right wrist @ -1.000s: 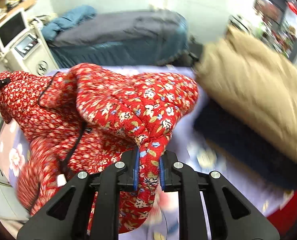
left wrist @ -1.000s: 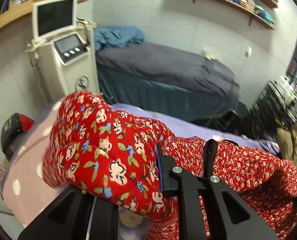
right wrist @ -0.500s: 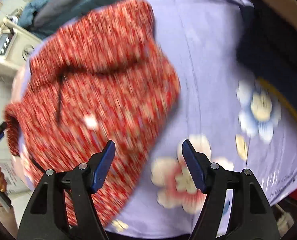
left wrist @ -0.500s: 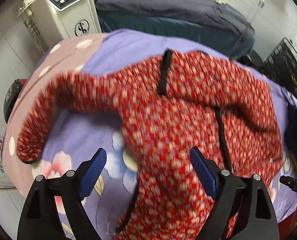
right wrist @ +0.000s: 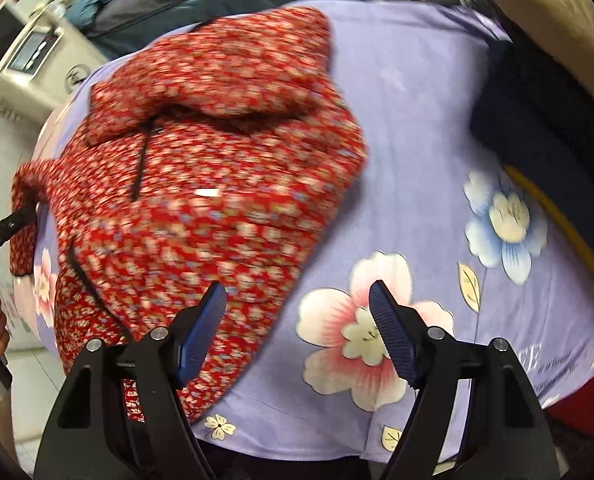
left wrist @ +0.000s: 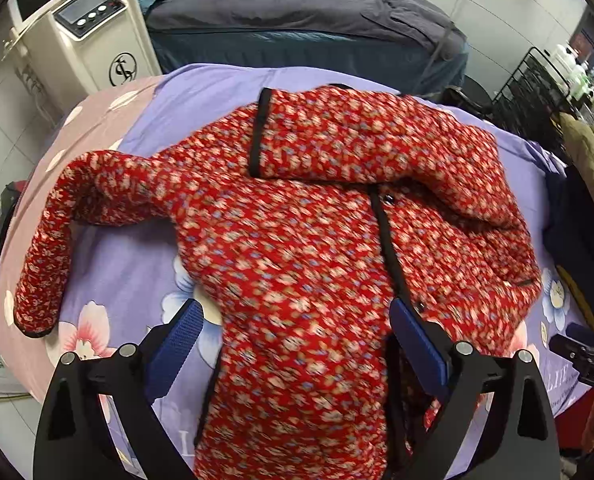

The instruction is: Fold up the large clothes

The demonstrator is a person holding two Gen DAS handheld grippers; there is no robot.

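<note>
Fingers of both our left gripper and right gripper gape empty above the red floral jacket, which runs away from us along the bed; its unfolded sleeve lies nearer our left.

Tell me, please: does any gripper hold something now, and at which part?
Nothing is held. The left gripper and the right gripper are both open above the red floral jacket, which lies spread on the purple sheet.

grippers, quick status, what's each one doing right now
left gripper: open, holding nothing, above the red floral jacket.
right gripper: open, holding nothing, over the jacket's edge and the purple floral sheet.
</note>
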